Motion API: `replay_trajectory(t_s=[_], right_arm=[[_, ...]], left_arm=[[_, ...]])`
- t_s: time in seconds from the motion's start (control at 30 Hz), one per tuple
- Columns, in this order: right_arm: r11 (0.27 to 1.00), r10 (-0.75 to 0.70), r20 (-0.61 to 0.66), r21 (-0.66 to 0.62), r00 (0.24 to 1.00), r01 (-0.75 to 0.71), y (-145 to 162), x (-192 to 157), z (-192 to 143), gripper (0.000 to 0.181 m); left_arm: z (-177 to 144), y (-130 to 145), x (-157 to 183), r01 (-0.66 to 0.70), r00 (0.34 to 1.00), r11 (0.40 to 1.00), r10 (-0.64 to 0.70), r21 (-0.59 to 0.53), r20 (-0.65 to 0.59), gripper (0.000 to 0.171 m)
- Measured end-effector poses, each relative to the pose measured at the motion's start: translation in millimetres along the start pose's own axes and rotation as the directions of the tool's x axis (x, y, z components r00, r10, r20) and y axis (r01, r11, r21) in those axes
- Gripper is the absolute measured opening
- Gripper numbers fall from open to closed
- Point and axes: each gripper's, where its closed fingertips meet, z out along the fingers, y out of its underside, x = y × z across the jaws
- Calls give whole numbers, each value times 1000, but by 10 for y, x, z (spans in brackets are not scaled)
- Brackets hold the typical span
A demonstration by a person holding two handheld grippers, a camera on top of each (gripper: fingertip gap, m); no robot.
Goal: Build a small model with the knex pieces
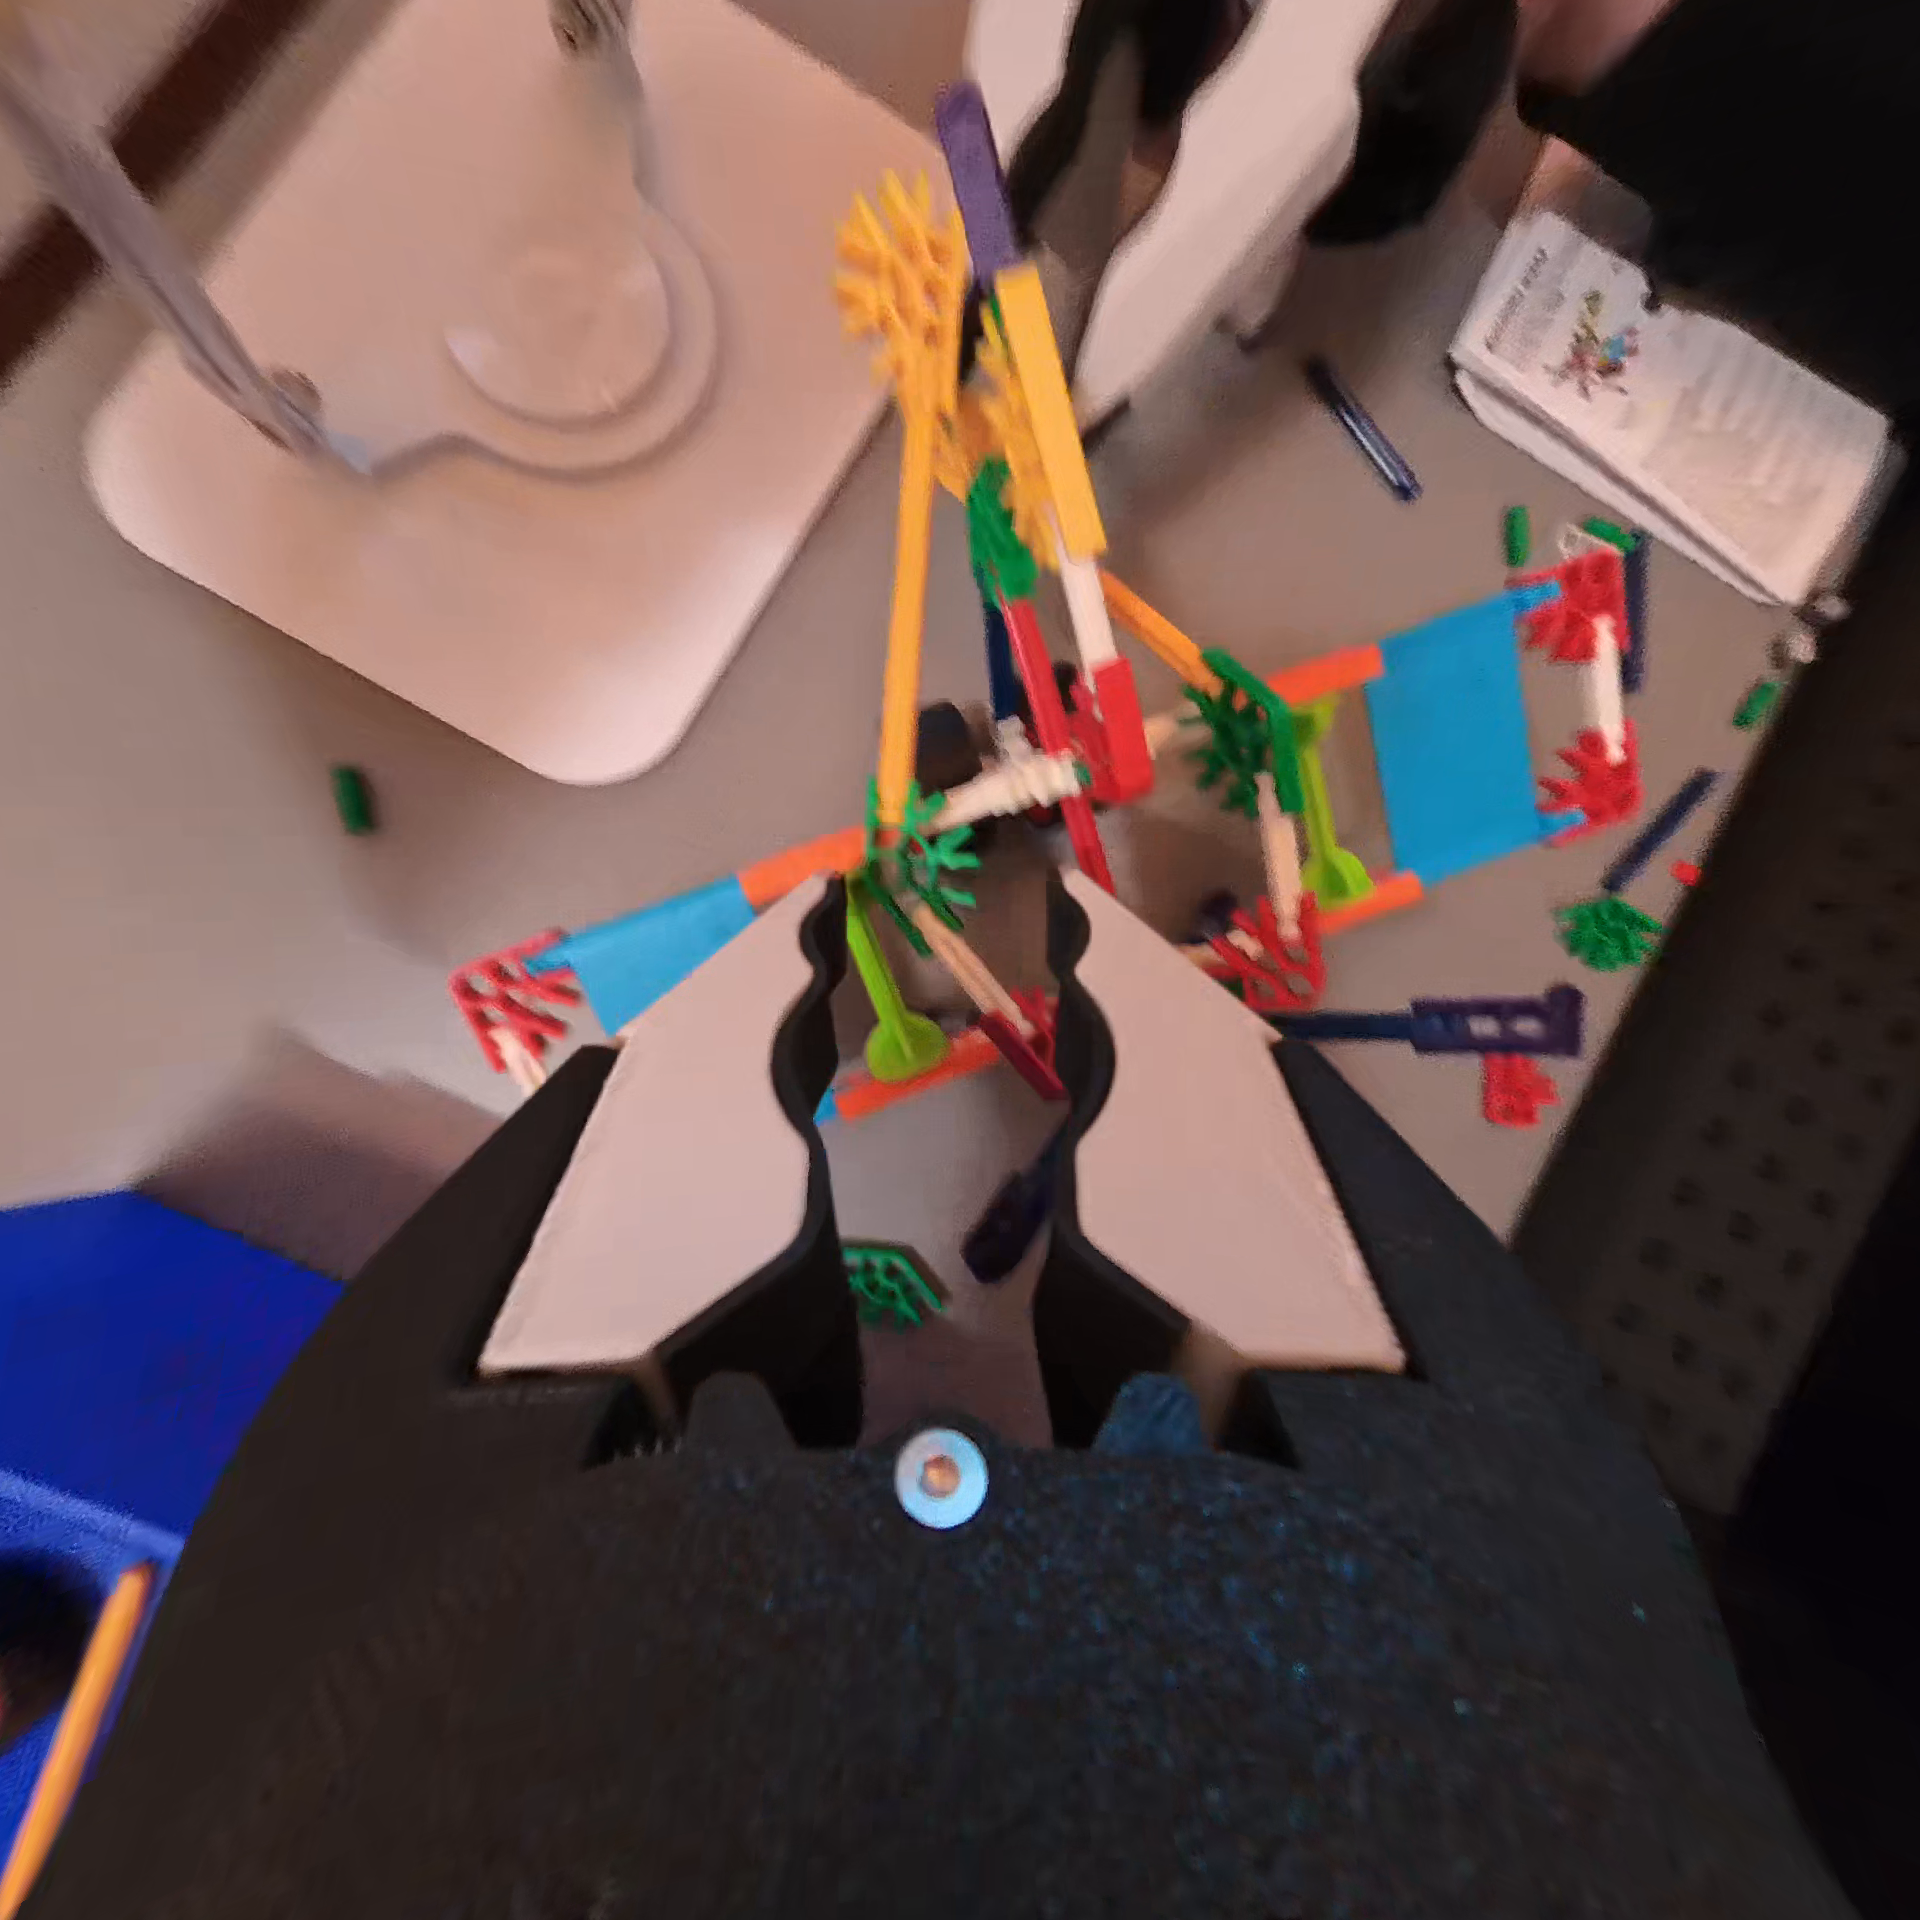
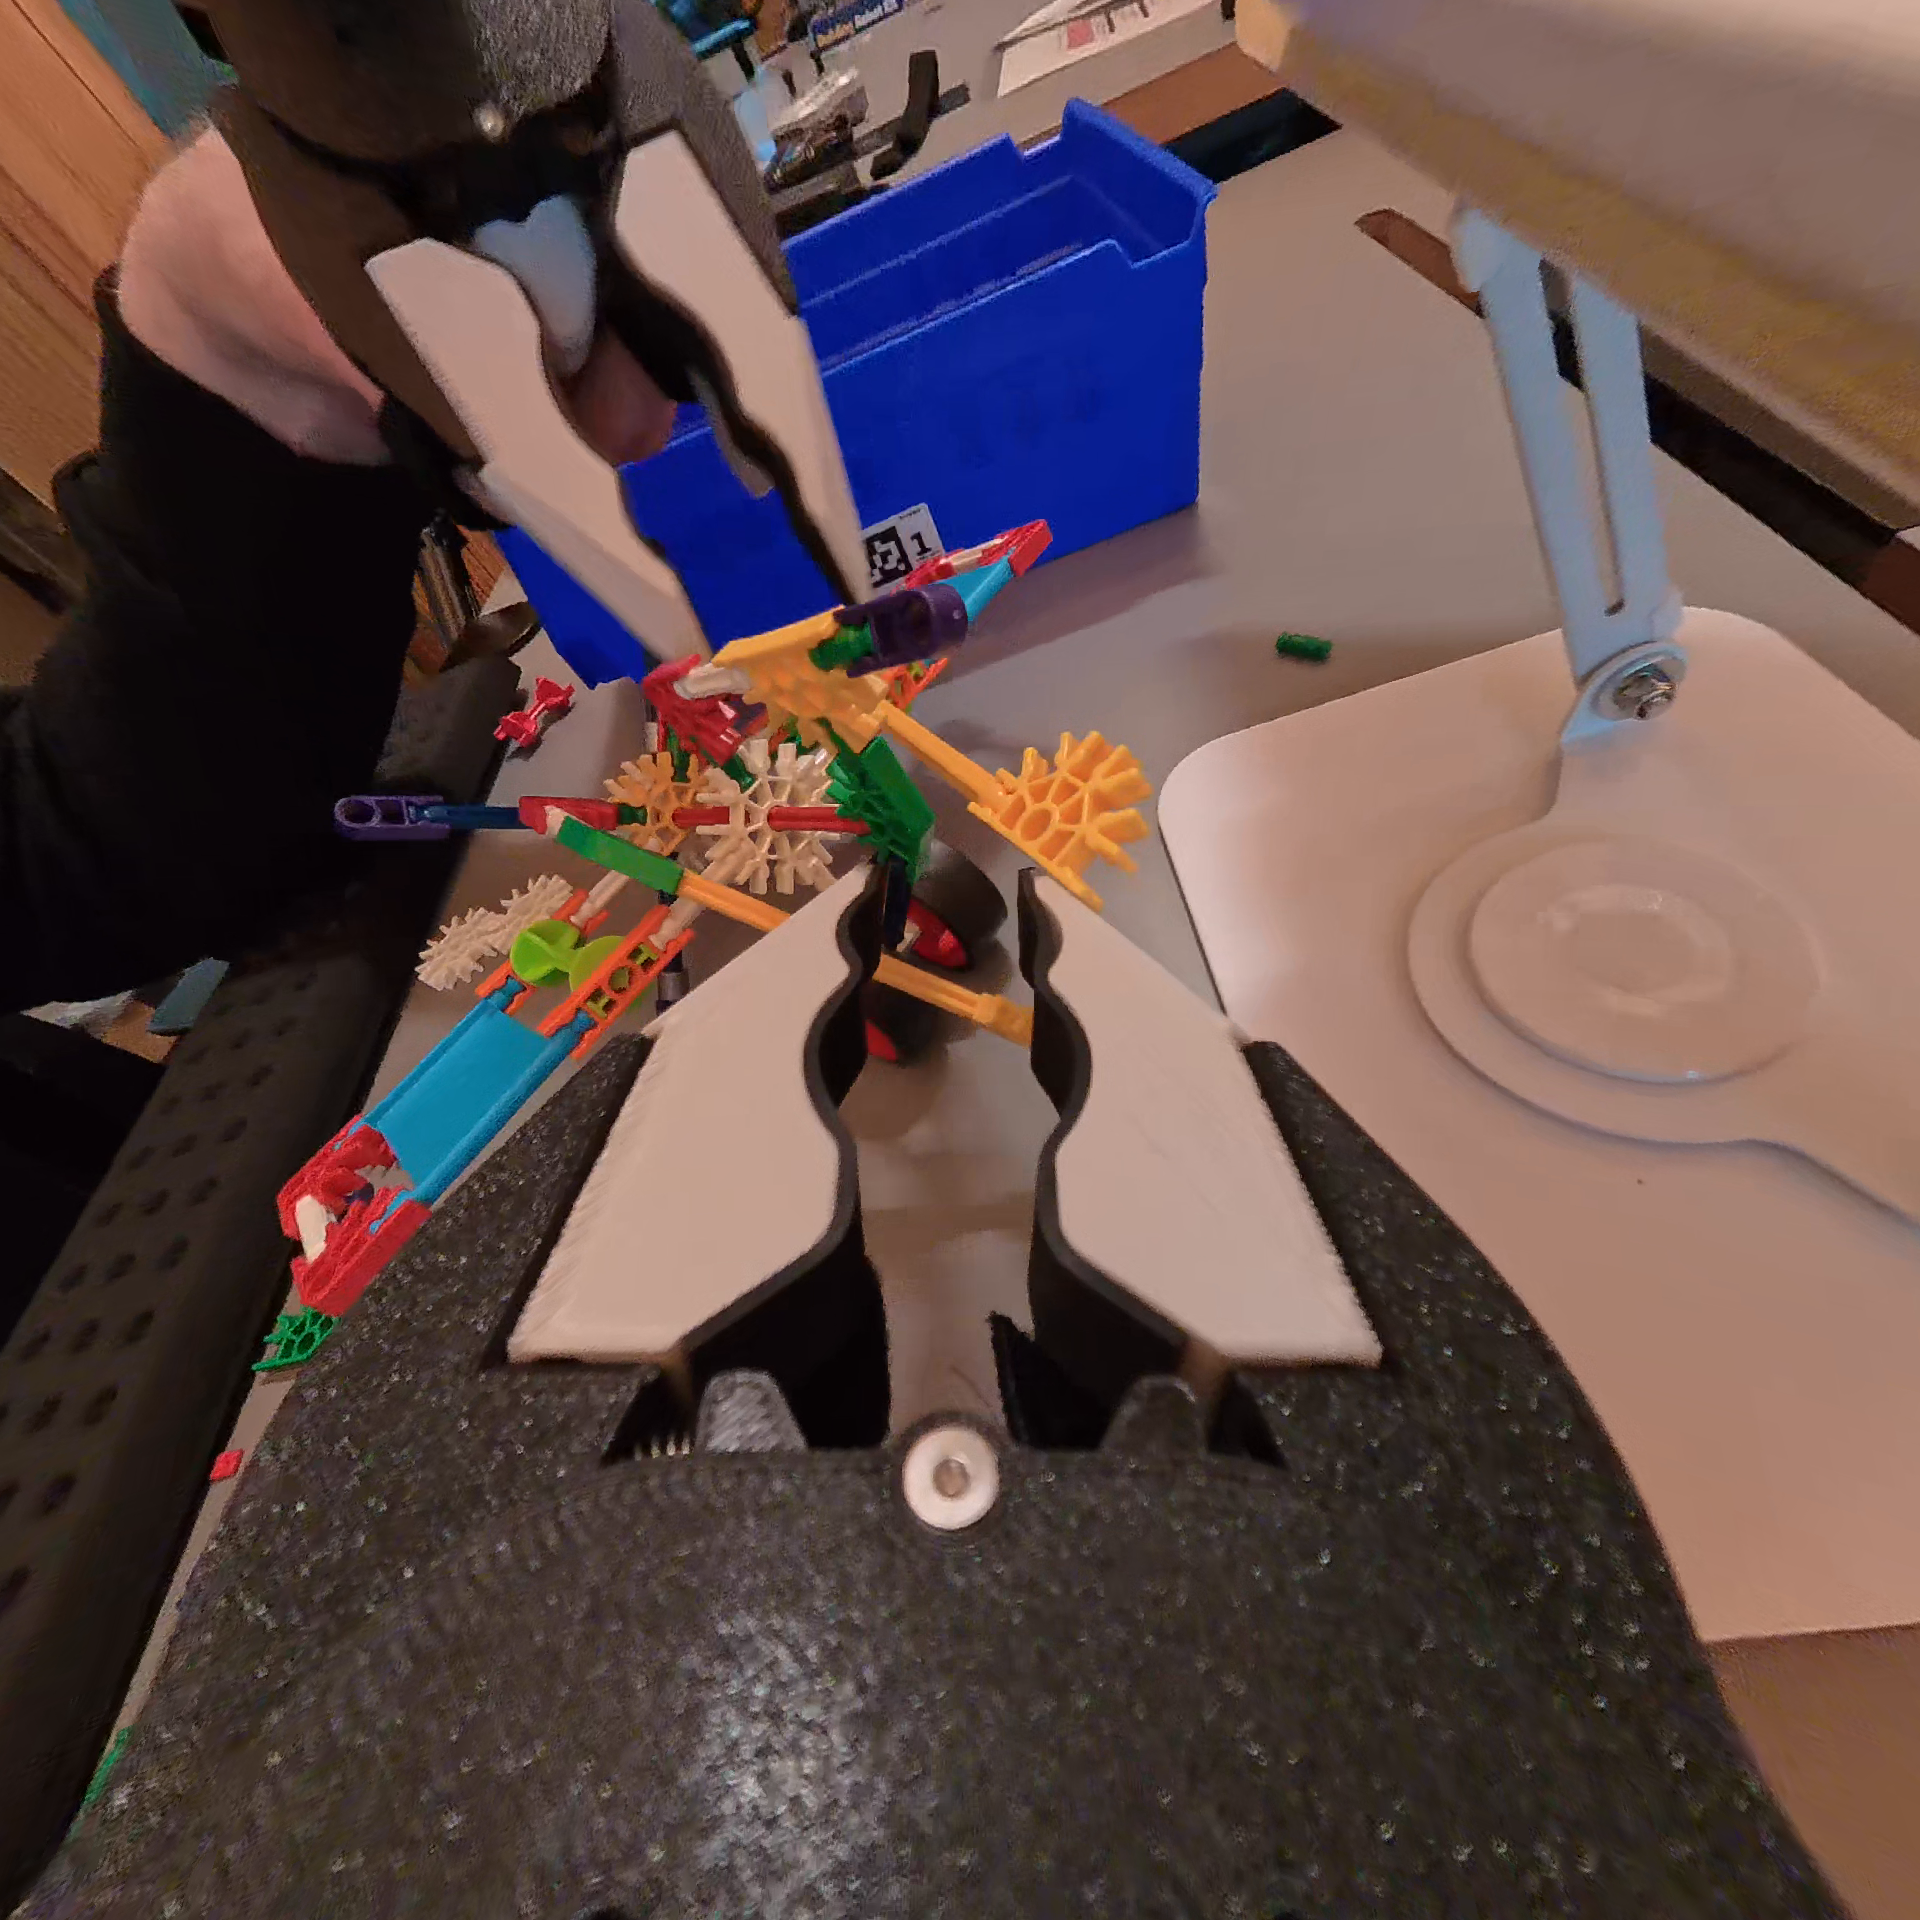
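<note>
Grey table (image 1: 208, 935); both hand-held grippers parted over toy model (image 1: 1039, 644).

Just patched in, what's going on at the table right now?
A person holds a gripper in each hand over a colourful rod-and-connector toy model on the grey table. The left gripper is open above the model's green connector; the right gripper is open near its black wheel and a yellow rod. Neither grips anything. A blue bin and a white stand base flank it.
</note>
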Motion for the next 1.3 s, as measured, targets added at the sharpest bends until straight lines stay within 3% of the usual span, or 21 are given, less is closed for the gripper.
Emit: replay_trajectory(t_s=[0.1,0.23,0.37,0.47,0.77,0.93,1.3], right_arm=[[1000,1,1,-3,1000,-1,15,-3,18,26],[1000,-9,6,-27,1000,9,72,-30,72,25],[999,-13,36,-37,999,14,96,-92,115,25],[998,-23,62,-62,998,27,145,-160,156,25],[997,-32,68,-66,997,36,189,-209,145,23],[999,-26,83,-36,996,29,155,-233,70,23],[998,42,166,-61,985,-33,222,-346,37,18]], left_arm=[[68,163,-31,45,999,996,-44,-71,12,40],[156,207,-89,78,997,993,-76,-92,19,30],[175,120,-126,32,998,998,-28,-60,62,25],[184,100,-187,-20,990,997,31,-81,138,11],[165,-90,-184,-194,942,978,209,-81,262,11],[112,-213,-126,-300,891,954,286,-17,352,11],[85,-238,-229,-348,847,937,301,29,438,20]])
